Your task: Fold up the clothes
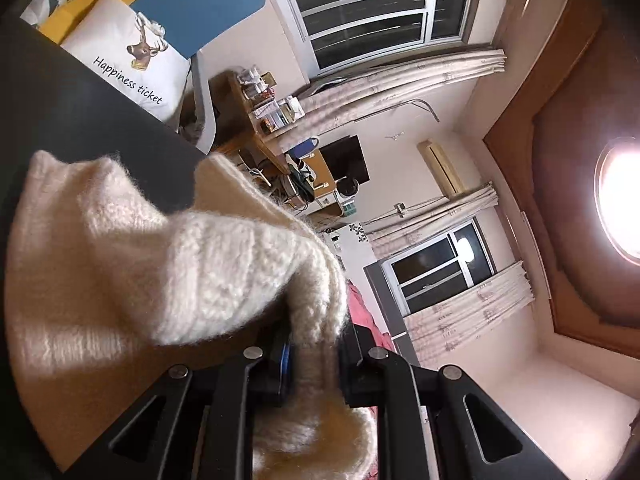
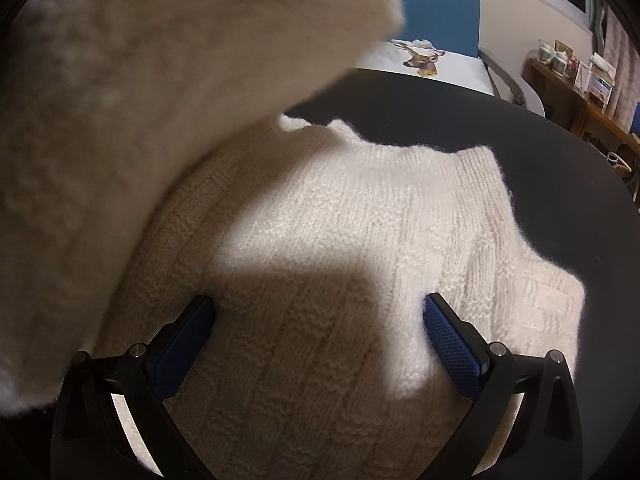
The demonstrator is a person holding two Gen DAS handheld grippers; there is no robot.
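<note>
My left claw [image 1: 314, 364] is clamped on a bunched fold of the cream knit sweater [image 1: 168, 264], holding that bit up off the dark bench [image 1: 80, 120] with the fabric draping off toward 9 o'clock in the left wrist view (the whole room looks tipped sideways from there, with a window [image 1: 360, 12] up at 12 and a ceiling lamp [image 1: 620, 200] glaring at 3).

My right claw [image 2: 320, 320] is spread wide, pads apart and gripping nothing, angled down over the body of the sweater [image 2: 340, 240], which lies flat on the bench [image 2: 520, 140]. I can't tell if the fingertips actually touch the knit. The lifted part hangs blurry across 9 to 12 o'clock in that view. The neckline points toward 12, and past the bench edge there's a white deer cushion [image 2: 424, 60] against a blue panel [image 2: 436, 4].
</note>
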